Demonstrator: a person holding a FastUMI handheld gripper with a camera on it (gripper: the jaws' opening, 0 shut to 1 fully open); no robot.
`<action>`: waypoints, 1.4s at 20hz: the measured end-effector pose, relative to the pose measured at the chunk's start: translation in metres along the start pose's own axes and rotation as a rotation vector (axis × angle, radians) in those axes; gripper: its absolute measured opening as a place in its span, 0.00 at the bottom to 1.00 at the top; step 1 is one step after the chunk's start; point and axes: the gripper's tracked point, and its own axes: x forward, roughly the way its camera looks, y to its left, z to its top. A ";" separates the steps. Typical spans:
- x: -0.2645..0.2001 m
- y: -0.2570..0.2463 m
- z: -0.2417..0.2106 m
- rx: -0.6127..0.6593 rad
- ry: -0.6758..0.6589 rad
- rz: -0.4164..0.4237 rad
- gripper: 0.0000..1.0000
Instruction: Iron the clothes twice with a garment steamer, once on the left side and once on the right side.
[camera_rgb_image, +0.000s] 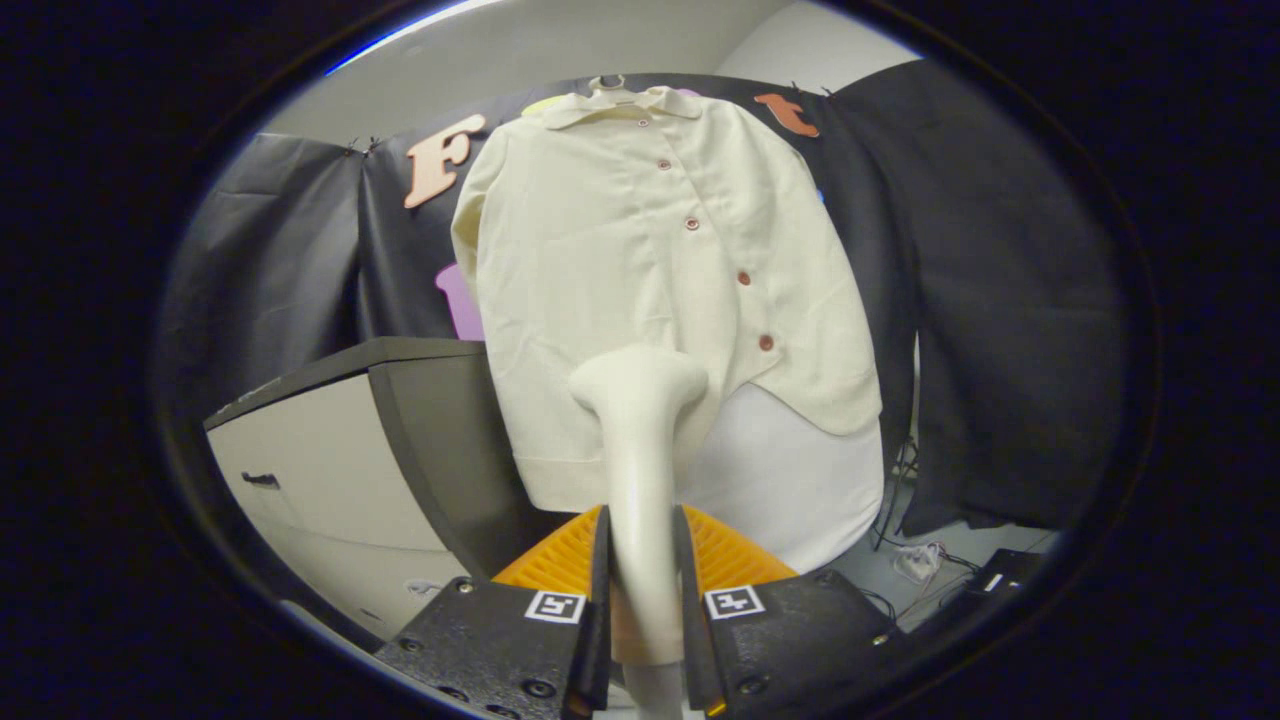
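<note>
Gripper (641, 590): its two fingers were closed narrowly on the handle of the garment steamer, one finger pressing on each side of it.
Garment steamer (640, 470): a cream, smooth-bodied handheld unit stood upright between the fingers; its handle rose from the grip and widened into a rounded head just ahead of them.
Steamer head: it sat in front of the lower middle of the shirt, near the hem; whether it touched the cloth could not be told.
Shirt (640, 260): a cream, collared, long-sleeved shirt hung beyond the steamer on a hanger (607, 84), front facing the gripper, with a row of reddish-brown buttons (691, 223) running down its placket.
Hem: the lower right front flap hung slightly lower and angled away from the left part.
White board (800, 480): a pale rounded surface showed behind and below the shirt's hem.
Cabinet (330, 470): a pale unit with a dark top and dark side panel stood beside the shirt, left of the steamer.
Cables (925, 560): a tangle lay on the floor to the right, beneath the dark booth cloth.
</note>
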 end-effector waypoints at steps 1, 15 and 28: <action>-0.003 -0.003 -0.003 0.000 0.009 -0.005 0.29; -0.032 -0.052 0.115 0.007 -0.147 -0.075 0.29; 0.012 -0.076 0.293 0.001 -0.357 -0.144 0.29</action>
